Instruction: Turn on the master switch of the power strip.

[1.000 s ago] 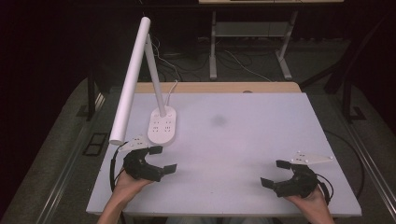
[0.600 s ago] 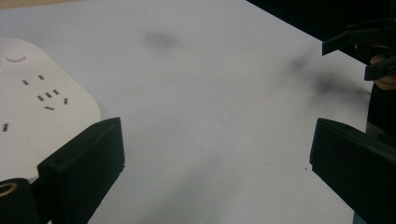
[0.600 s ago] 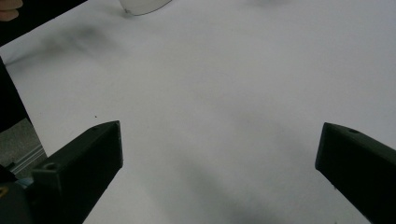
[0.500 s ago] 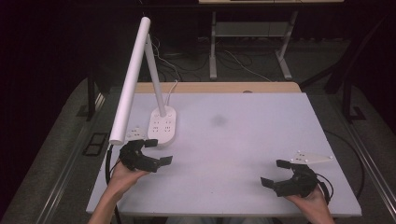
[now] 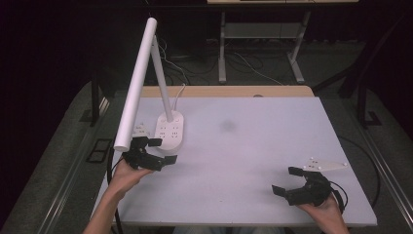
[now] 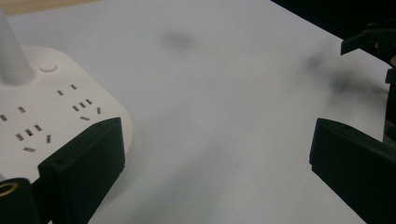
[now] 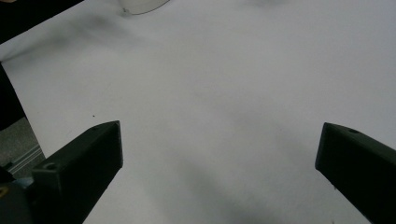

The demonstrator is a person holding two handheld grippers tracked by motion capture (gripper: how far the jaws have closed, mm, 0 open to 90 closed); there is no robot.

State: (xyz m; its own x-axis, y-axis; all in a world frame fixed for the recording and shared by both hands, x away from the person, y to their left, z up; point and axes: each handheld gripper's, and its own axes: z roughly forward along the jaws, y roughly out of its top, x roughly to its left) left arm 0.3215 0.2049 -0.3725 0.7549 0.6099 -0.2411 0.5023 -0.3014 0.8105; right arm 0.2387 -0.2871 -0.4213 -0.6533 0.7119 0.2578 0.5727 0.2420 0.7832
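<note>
Sitting at centre left of the high view, near the table's (image 5: 253,146) left edge: a white desk lamp (image 5: 146,92) with an oval base (image 5: 170,130) carrying rows of socket slots, a thin stem rising from it, and a long tube head slanting down toward the lower left. Hovering just beside the base's near end, the left gripper (image 5: 155,153), jaws spread wide, one jaw overlapping the base's rounded edge at lower left of the left gripper view (image 6: 70,116). Resting at lower right of the high view, well apart from the lamp, the right gripper (image 5: 292,183), jaws likewise spread, nothing between them but bare table. Judging the handling: hard, smooth plastic, likely slippery under the pads; base probably weighted and stiff, head long and likely making the whole thing top-heavy and prone to tipping if lifted by the tube. Best hold probably across the base's narrow end or low on the stem, close to the weight; stem joint possibly hinged, so pushing rather than yanking seeming wiser. Small round button (image 6: 48,67) near the stem needing only a light press.
</note>
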